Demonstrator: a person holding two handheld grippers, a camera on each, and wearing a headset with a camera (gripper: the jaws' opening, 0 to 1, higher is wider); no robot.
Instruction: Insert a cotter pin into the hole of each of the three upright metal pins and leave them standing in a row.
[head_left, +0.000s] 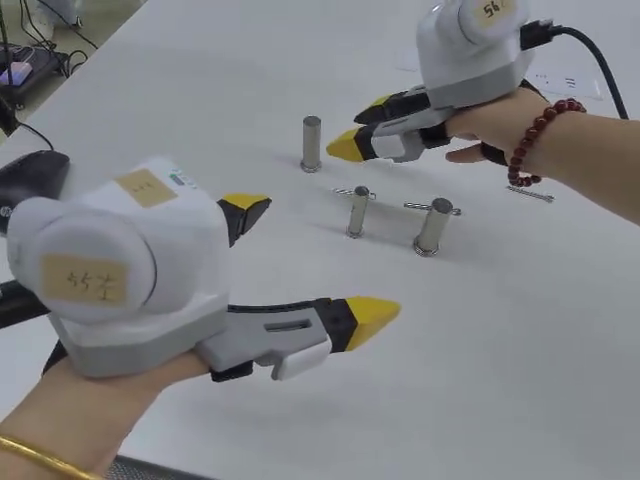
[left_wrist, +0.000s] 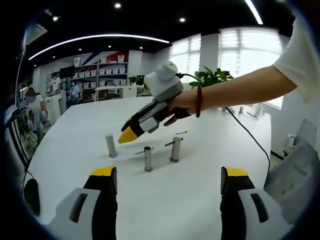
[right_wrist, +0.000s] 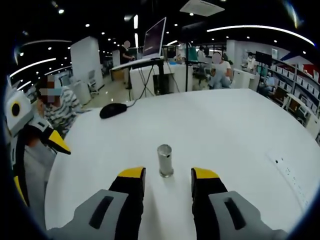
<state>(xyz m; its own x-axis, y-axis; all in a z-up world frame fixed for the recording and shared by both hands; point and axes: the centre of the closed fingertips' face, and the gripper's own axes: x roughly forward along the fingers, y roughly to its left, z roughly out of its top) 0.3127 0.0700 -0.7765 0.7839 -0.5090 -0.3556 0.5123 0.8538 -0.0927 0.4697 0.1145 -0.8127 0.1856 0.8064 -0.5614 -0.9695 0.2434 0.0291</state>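
While both hover over the worktop (head_left: 520, 340), my right gripper (head_left: 362, 125) sits open and empty just beside the bare pin (head_left: 311, 143). Right of that pin stand the middle pin (head_left: 358, 211) and end pin (head_left: 433, 226), each cotter-pinned. My left gripper (head_left: 310, 258) gapes empty, nearer the camera than it. A spare cotter pin (head_left: 530, 194) lies farther right still.

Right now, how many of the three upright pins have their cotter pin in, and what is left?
Two look done: the middle pin and the right-hand pin each have one through the top. In hand: nothing; the right gripper hovers open by the bare pin. Left: fit that pin, probably with the loose cotter pin on the table.
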